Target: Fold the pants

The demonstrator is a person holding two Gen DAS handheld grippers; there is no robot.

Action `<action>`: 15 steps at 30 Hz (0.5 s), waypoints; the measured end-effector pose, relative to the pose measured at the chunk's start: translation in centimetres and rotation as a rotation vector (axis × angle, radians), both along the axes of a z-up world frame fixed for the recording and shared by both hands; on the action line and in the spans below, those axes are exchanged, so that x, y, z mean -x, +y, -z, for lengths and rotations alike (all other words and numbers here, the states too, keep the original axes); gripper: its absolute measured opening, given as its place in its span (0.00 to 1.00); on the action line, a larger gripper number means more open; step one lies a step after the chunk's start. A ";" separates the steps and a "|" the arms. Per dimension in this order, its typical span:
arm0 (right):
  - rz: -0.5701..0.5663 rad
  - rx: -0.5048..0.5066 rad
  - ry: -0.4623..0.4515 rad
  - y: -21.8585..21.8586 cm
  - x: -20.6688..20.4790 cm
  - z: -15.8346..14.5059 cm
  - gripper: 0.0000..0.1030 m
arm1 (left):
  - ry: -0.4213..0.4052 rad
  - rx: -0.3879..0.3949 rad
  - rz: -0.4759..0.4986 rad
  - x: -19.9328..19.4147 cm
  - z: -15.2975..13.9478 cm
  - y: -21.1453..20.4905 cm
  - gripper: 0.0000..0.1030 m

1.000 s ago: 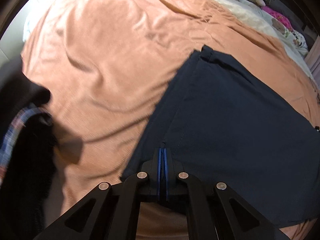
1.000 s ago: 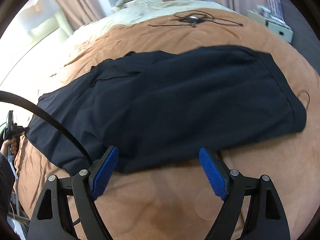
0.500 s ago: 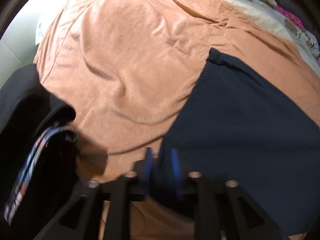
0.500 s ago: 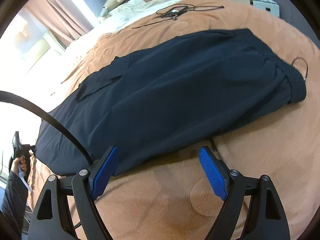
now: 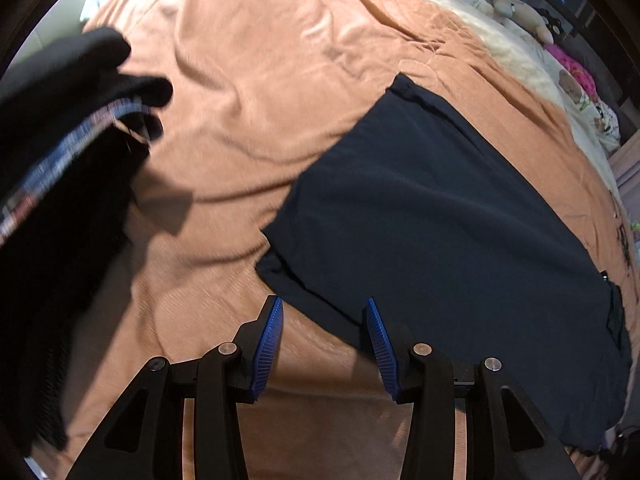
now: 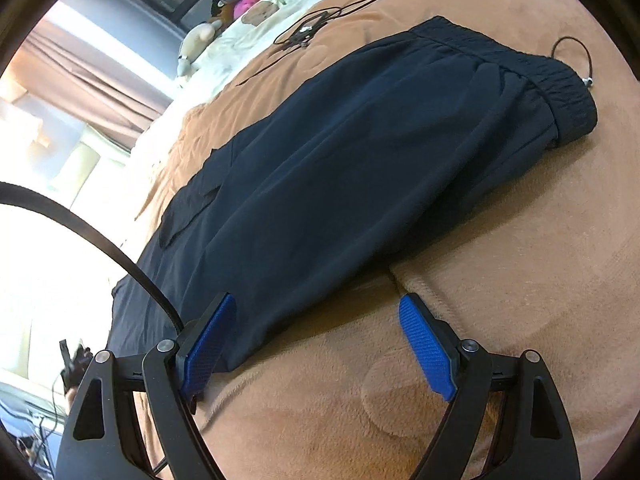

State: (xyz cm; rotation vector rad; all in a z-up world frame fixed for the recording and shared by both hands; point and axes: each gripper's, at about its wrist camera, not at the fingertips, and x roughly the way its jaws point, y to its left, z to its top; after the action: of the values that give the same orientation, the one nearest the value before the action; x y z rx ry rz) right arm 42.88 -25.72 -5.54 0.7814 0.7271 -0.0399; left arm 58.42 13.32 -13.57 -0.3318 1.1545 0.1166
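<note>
Dark navy pants lie flat on an orange-brown blanket, folded lengthwise. In the left wrist view my left gripper is open and empty, just over the hem corner of the pants. In the right wrist view the pants stretch from the elastic waistband at the upper right to the leg end at the lower left. My right gripper is open and empty above the near edge of the pants, its left pad over the cloth.
A dark sleeve with a plaid cuff fills the left of the left wrist view. Black cables and a thin cord loop lie on the blanket. Plush toys and pillows sit at the far end of the bed.
My left gripper was shut on the pants' hem, then opened and let it go; the hem now lies on the blanket. My right gripper stayed open and tilted toward the waistband side.
</note>
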 end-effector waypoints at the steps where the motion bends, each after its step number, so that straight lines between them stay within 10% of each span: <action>1: 0.002 -0.003 -0.003 0.0 0.3 0.1 0.81 | 0.007 0.023 -0.010 0.0 0.4 0.0 0.45; 15: 0.119 -0.095 -0.093 -1.8 -0.5 1.4 0.81 | -0.143 0.257 -0.112 0.4 0.9 0.4 0.46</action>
State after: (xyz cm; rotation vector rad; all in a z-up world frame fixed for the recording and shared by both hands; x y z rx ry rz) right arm 43.37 -27.57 -6.99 0.9111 0.5975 -0.0765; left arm 58.06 13.69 -14.44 -0.6234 1.0102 0.0417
